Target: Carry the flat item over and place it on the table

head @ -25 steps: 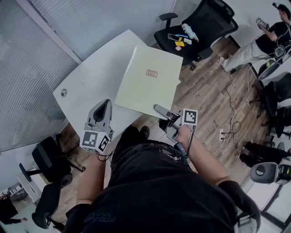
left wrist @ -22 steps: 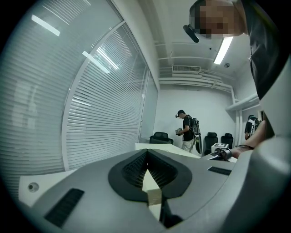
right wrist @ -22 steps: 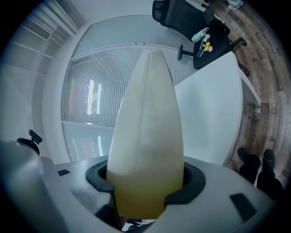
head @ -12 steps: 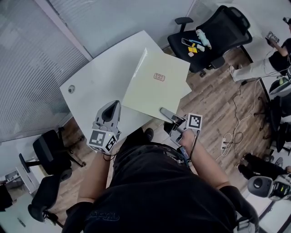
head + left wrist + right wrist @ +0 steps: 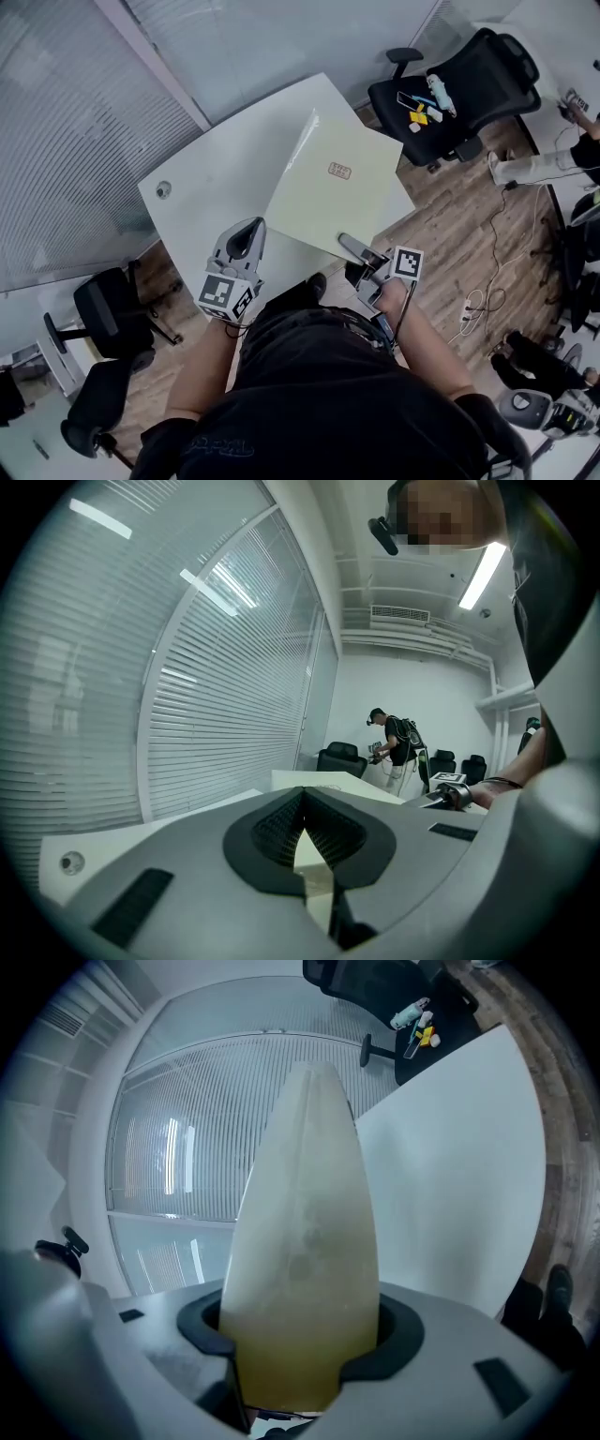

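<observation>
The carry looks nearly done to me, but the laying-down is not. My right gripper (image 5: 349, 246) has its jaws clamped on the near edge of the board (image 5: 337, 192), a pale flat square with a small label (image 5: 339, 171) on top. The board hangs over the right part of the desk (image 5: 220, 183), and its right corner reaches past the desk's edge. In the left gripper view it shows as a slab a little above the desk top, so I judge it is not yet set down. Whether its far edge touches, I cannot tell. My left gripper (image 5: 247, 228) hovers just left of the board's near corner, jaws together with nothing between them, taking no part in the hold. What is left, as I read it, is to lower the board flat, better a little further in so that no corner overhangs, then open the right jaws and draw back. The desk is white and smooth, with a round grommet (image 5: 164, 189) near its left end and plenty of room. Around it are a glass wall with blinds (image 5: 75, 122), a wood floor (image 5: 450, 234) with cables (image 5: 476, 302), and a black chair (image 5: 469, 80) beyond the desk with small things on its seat. Another person (image 5: 539, 169) is at the far right.
</observation>
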